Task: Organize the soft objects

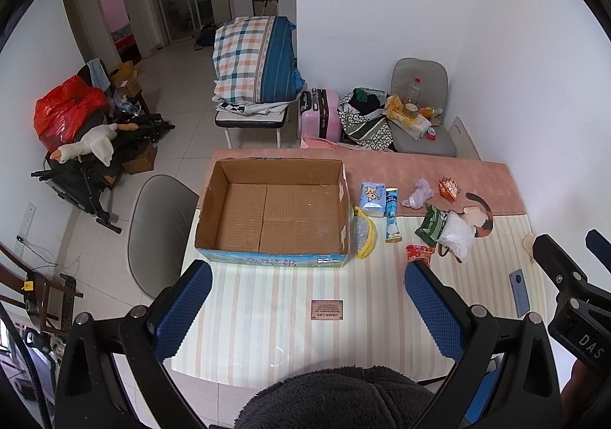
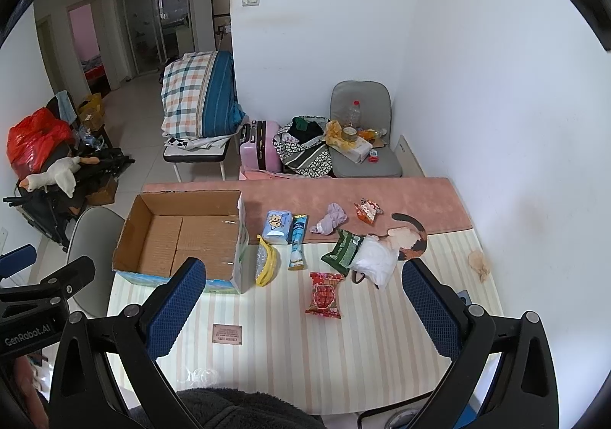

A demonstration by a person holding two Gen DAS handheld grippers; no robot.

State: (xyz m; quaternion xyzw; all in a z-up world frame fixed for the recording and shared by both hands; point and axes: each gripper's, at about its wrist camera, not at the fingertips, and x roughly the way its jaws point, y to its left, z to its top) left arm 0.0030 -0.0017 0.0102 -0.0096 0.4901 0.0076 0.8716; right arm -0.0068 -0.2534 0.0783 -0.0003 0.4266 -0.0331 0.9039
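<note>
An open, empty cardboard box (image 1: 275, 213) (image 2: 183, 238) stands on the striped table. To its right lie soft items: a yellow banana pouch (image 1: 364, 236) (image 2: 266, 264), a blue tissue pack (image 1: 372, 199) (image 2: 277, 226), a blue tube sachet (image 1: 392, 214) (image 2: 297, 241), a lilac cloth (image 1: 419, 193) (image 2: 331, 223), a green packet (image 1: 430, 223) (image 2: 343, 251), a white bag (image 1: 457, 233) (image 2: 374, 264), a red snack pack (image 1: 419, 252) (image 2: 324, 294) and an orange packet (image 1: 449, 187) (image 2: 367, 210). My left gripper (image 1: 308, 310) and right gripper (image 2: 303, 308) are open and empty above the table's near side.
A pink runner (image 1: 420, 169) covers the table's far strip, with a cat-shaped mat (image 2: 410, 238). A phone (image 1: 519, 291) lies at the right edge. A grey chair (image 1: 160, 234) stands left of the table. A suitcase (image 1: 320, 114) and a loaded chair (image 1: 420, 112) stand behind.
</note>
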